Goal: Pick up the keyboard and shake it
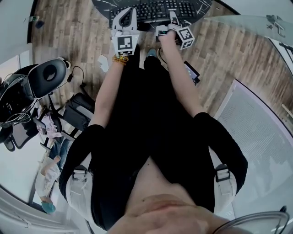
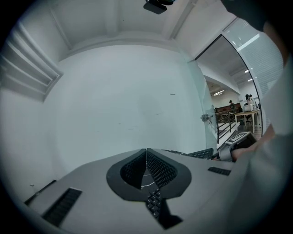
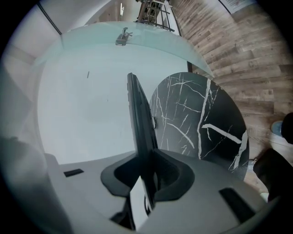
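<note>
Keyboard sits edge-on, clamped in the right gripper at lower centre of its view. Left gripper has its jaws closed tip to tip, nothing pinched. Table lies behind, centre right. Pickup looks done; shake left.

The keyboard is matt black plastic. The round tabletop is glossy black stone with white veins. The floor is wood-grain plank. The right gripper has a smooth, matt grey plastic shell. The left gripper has fingers lined with ribbed black pads.
</note>
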Action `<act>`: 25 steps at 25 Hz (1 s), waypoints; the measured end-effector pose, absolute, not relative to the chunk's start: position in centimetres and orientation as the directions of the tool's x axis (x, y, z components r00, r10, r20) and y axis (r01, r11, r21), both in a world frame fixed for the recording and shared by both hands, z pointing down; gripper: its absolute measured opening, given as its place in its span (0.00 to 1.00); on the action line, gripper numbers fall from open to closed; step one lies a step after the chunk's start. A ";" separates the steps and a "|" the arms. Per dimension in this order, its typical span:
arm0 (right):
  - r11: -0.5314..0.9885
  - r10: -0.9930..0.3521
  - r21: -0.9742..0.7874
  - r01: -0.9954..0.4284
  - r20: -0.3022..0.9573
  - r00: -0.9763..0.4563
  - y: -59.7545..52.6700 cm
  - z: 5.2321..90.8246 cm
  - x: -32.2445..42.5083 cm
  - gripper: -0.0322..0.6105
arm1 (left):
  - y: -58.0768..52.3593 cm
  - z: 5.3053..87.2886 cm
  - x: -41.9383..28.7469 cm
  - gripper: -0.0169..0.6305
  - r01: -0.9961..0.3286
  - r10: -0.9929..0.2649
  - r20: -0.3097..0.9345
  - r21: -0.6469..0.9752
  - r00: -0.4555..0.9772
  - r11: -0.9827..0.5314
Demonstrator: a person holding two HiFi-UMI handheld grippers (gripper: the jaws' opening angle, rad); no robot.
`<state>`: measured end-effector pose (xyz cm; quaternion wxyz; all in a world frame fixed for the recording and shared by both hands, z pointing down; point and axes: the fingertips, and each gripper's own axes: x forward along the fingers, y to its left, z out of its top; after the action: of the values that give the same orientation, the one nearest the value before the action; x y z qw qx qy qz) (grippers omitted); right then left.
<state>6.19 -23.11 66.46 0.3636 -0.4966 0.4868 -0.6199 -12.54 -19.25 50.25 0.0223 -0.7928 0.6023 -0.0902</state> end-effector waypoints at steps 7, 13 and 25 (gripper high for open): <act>-0.306 -0.928 -0.952 -0.021 0.303 -0.219 -22.0 68.8 6.0 0.17 | -18.9 50.9 -12.8 0.05 -0.947 -0.954 0.139 -0.150 0.264 -0.284; -0.358 -0.911 -0.934 -0.021 0.354 -0.210 -20.8 70.9 5.9 0.17 | -19.1 51.9 -12.7 0.05 -0.944 -0.949 0.162 -0.151 0.270 -0.294; -0.434 -0.885 -0.901 -0.018 0.430 -0.176 -17.3 74.8 6.6 0.16 | -19.0 52.2 -12.5 0.05 -0.943 -0.947 0.171 -0.147 0.273 -0.298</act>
<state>6.63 -17.28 74.76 0.3354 -0.5471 0.4129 -0.6463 -12.46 -19.01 52.19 0.0079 -0.7977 0.5923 -0.1130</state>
